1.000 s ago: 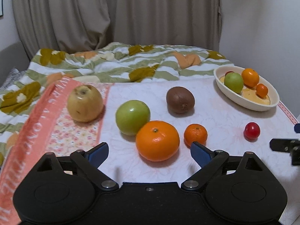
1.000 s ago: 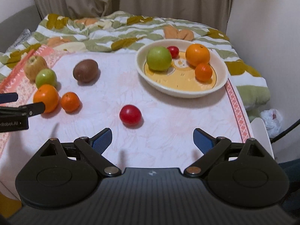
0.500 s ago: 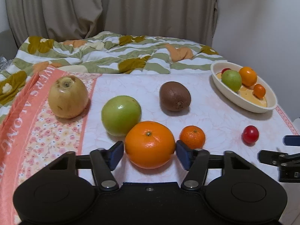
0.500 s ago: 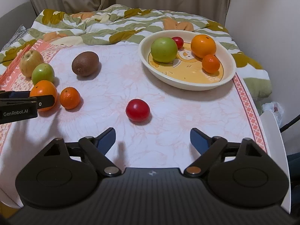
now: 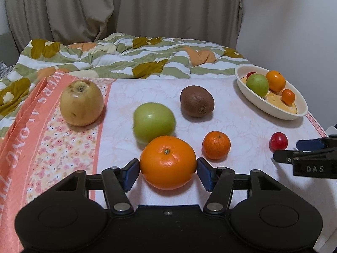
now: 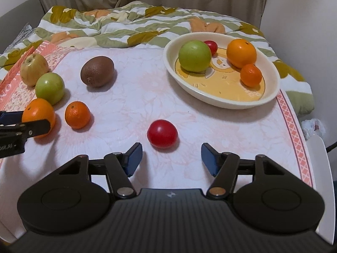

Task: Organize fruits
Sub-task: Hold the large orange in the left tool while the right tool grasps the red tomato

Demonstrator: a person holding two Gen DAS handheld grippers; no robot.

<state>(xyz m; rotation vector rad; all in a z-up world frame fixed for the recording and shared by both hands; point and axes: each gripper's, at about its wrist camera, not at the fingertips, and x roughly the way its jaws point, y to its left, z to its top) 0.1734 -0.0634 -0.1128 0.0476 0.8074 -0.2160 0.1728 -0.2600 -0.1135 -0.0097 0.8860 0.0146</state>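
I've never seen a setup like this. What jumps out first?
A big orange sits pinched between the left claw pads, near the table's front. A red tomato lies just ahead of the right claw, whose jaws have just been closing. A cream bowl holds four more fruits.

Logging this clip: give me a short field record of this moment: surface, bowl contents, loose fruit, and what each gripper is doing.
surface: table with a pale floral cloth
bowl: cream bowl holding a green apple, an orange, a small mandarin and a small red fruit
loose fruit: large orange, mandarin, green apple, kiwi, yellow apple, red tomato
left gripper: pads against both sides of the large orange, which sits on the cloth
right gripper: jaws just closing, tomato just ahead of the fingertips, not touched
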